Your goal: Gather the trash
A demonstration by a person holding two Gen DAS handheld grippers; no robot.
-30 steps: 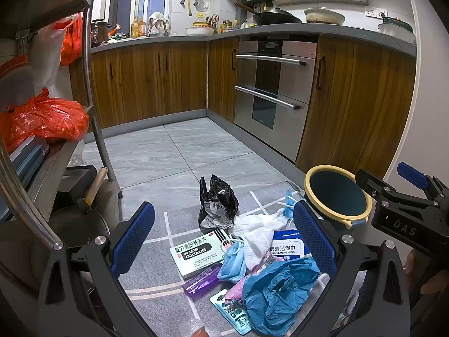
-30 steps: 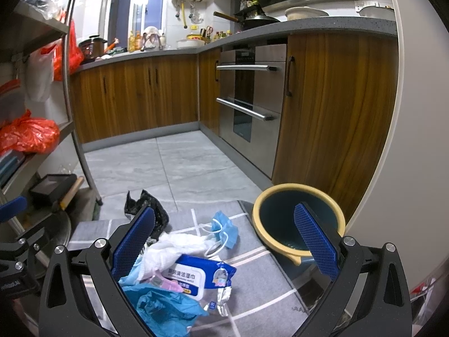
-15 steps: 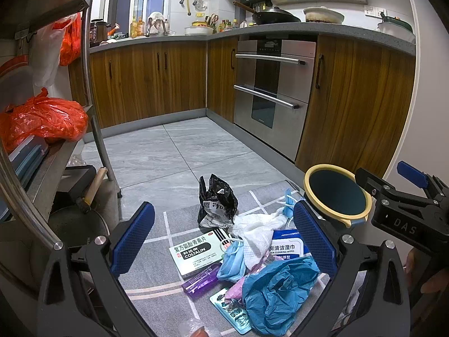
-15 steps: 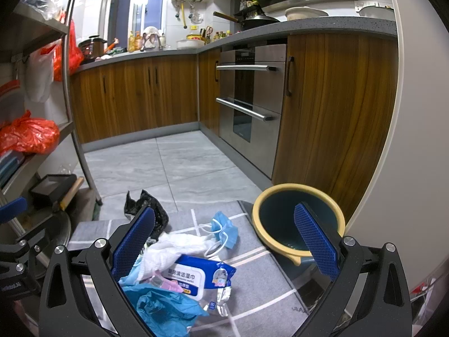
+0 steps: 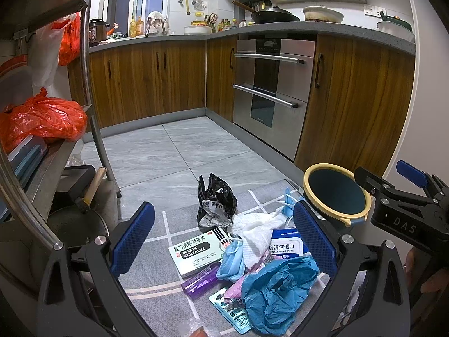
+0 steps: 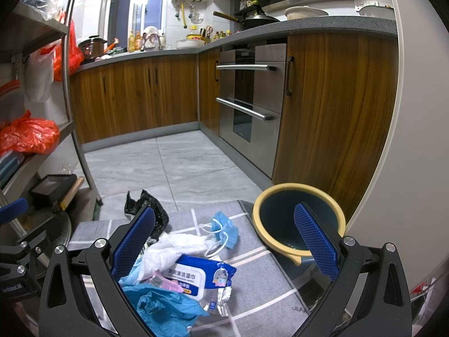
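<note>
A pile of trash lies on a grey mat [image 5: 151,258]: a crumpled black bag [image 5: 216,200], a white medicine box [image 5: 196,251], a purple packet [image 5: 199,279], white tissue [image 5: 256,229], a wet-wipes pack [image 6: 197,276], blue face masks [image 6: 224,230] and a blue plastic bag [image 5: 276,295]. A yellow-rimmed dark bin [image 6: 297,219] stands right of the pile. My left gripper [image 5: 221,241] is open and empty above the pile. My right gripper [image 6: 224,244] is open and empty, between pile and bin; it also shows in the left wrist view [image 5: 404,210].
A metal shelf rack [image 5: 42,151] with red bags [image 5: 42,120] stands at the left, a pan and hammer [image 5: 89,193] at its foot. Wooden cabinets and a steel oven [image 5: 269,95] line the back and right. Grey tile floor [image 5: 174,160] lies beyond the mat.
</note>
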